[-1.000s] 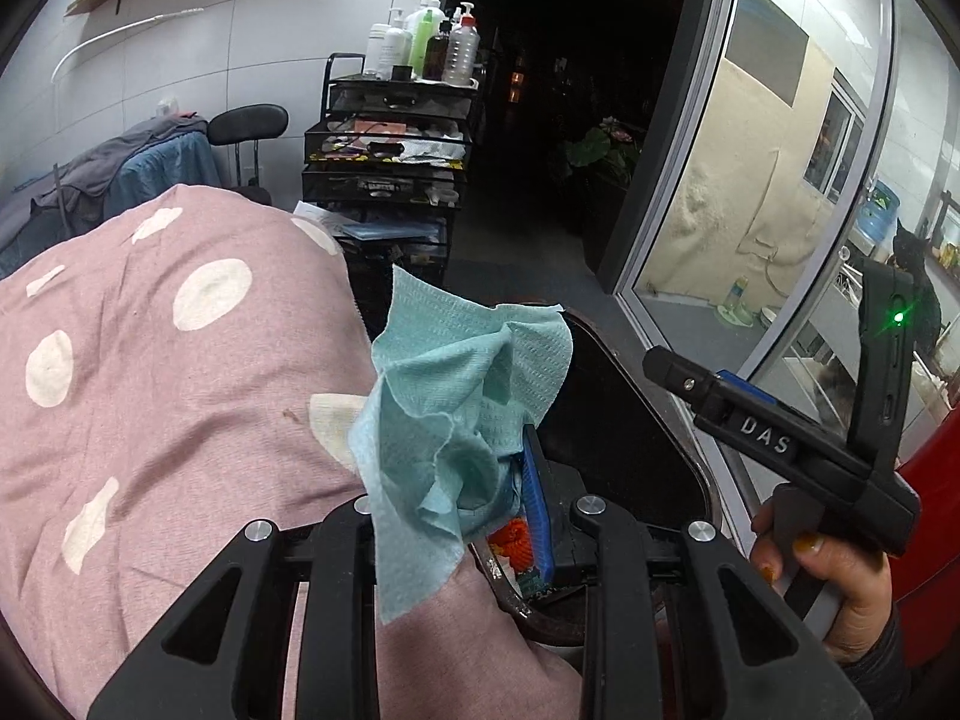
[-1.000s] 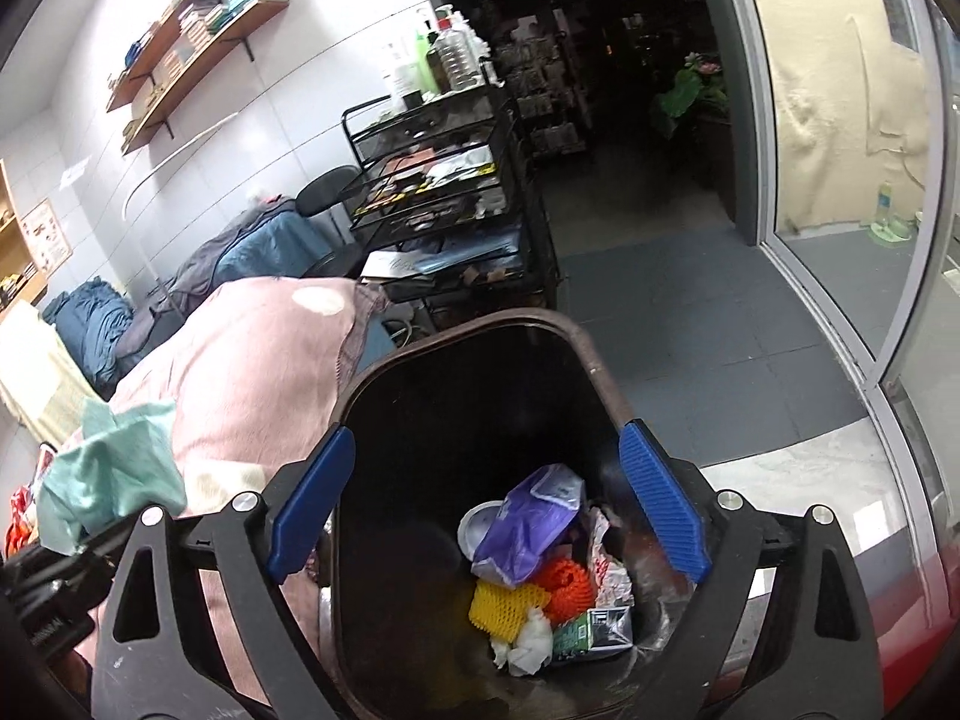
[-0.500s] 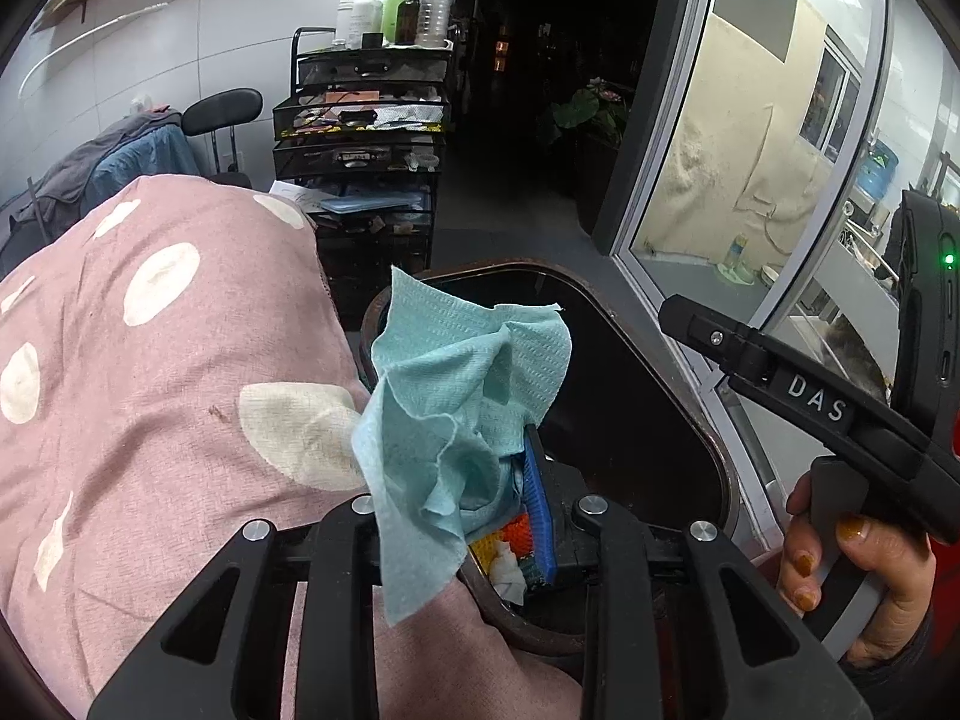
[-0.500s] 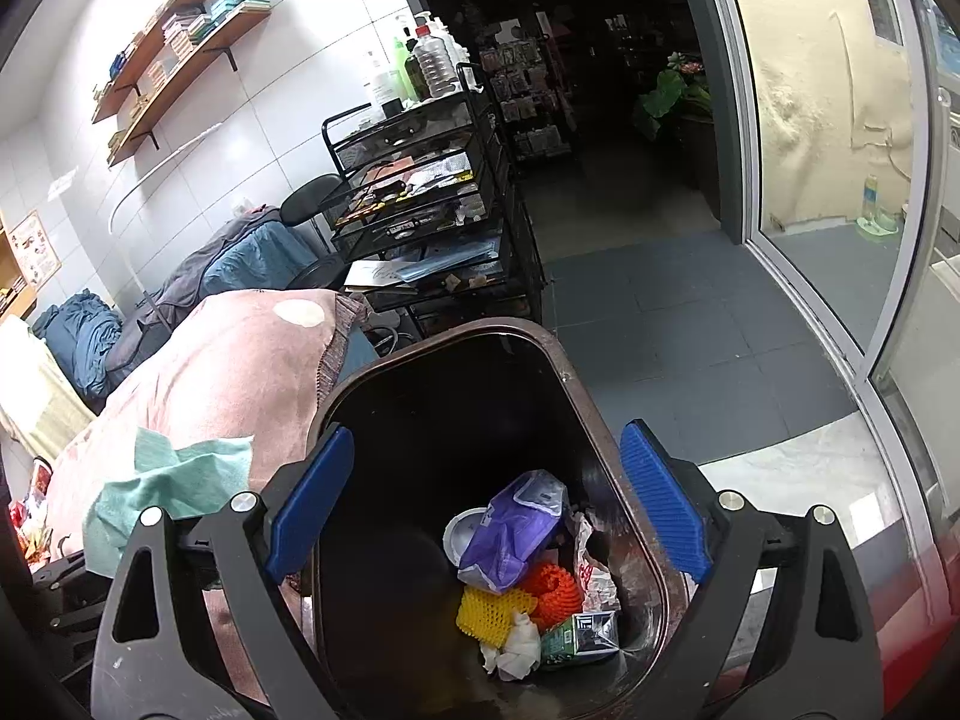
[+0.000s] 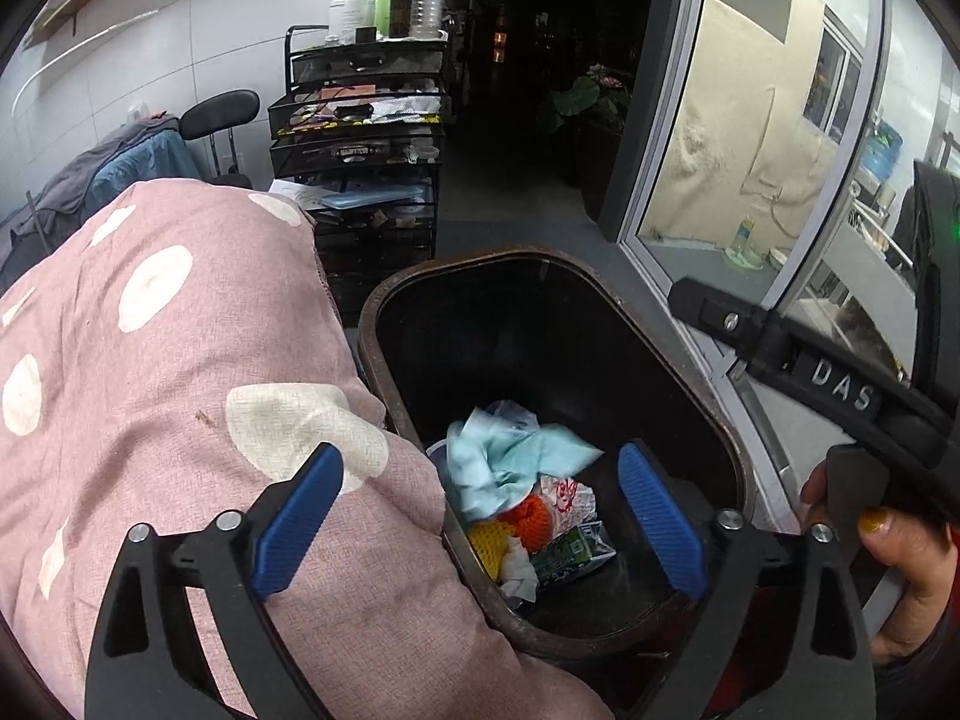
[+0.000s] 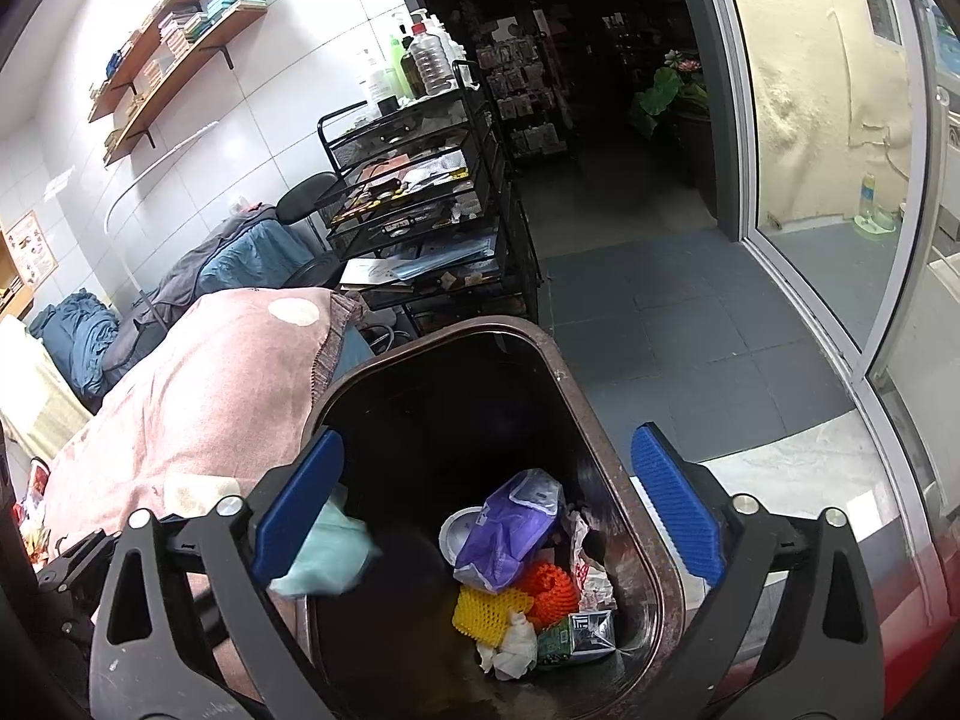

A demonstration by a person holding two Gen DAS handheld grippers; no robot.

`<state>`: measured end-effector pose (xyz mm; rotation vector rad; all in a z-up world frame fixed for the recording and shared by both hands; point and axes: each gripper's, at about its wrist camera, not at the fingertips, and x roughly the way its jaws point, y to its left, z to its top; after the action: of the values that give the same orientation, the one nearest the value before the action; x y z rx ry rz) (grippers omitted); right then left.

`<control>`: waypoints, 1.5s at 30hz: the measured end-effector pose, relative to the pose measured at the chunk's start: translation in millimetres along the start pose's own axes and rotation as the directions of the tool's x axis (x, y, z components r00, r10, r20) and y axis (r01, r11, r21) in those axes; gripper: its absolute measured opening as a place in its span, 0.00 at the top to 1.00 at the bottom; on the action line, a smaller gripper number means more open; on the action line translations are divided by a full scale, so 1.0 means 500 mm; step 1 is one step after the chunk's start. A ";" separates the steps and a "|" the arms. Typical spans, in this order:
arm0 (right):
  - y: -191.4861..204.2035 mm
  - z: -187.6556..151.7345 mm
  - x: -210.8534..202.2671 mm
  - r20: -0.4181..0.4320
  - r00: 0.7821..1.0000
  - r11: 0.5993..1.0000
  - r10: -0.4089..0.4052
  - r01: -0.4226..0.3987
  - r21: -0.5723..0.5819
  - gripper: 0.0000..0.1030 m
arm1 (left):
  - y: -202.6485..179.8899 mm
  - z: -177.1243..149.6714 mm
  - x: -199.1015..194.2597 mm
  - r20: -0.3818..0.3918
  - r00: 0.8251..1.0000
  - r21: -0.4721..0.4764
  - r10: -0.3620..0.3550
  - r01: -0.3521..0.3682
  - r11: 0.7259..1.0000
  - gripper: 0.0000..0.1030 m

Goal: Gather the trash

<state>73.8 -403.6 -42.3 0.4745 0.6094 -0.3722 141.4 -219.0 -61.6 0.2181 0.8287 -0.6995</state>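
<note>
A dark trash bin (image 5: 384, 300) (image 6: 558, 360) stands beside a pink dotted cushion (image 5: 150, 372). My left gripper (image 5: 480, 516) is open and empty above the bin. The teal paper towel (image 5: 510, 456) is out of the gripper, inside the bin above the other trash; in the right wrist view it shows blurred at the bin's left edge (image 6: 327, 552). My right gripper (image 6: 483, 510) is open and empty over the bin. Inside lie a purple wrapper (image 6: 510, 528), orange mesh (image 6: 549, 588), yellow mesh (image 6: 489, 609) and a green carton (image 6: 576, 636).
A black wire shelf cart (image 5: 360, 138) with bottles stands behind the bin. A glass door frame (image 5: 672, 120) is at the right. The right gripper's body and the hand that holds it (image 5: 900, 540) are close at the right.
My left gripper opened and let go of the teal paper towel, which dropped into the bin. The left gripper also moved further over the bin.
</note>
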 end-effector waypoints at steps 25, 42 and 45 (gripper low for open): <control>0.056 -0.009 -0.036 0.089 0.996 0.996 -0.002 0.010 -0.091 0.05 | 0.052 -0.046 -0.170 0.274 0.960 -0.159 0.059 -0.015 0.987 0.05; 0.237 -0.104 -0.144 0.243 0.953 0.935 0.181 -0.091 -0.342 0.05 | 0.153 -0.139 -0.325 0.406 0.835 -0.310 0.371 -0.256 0.916 0.05; 0.261 -0.125 -0.165 0.247 0.942 0.924 0.227 -0.128 -0.360 0.05 | 0.170 -0.162 -0.345 0.412 0.811 -0.343 0.415 -0.284 0.896 0.05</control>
<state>43.3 -246.9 4.6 0.1363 0.3343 -0.1486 66.6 -35.6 4.5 -0.0497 0.3784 -0.2583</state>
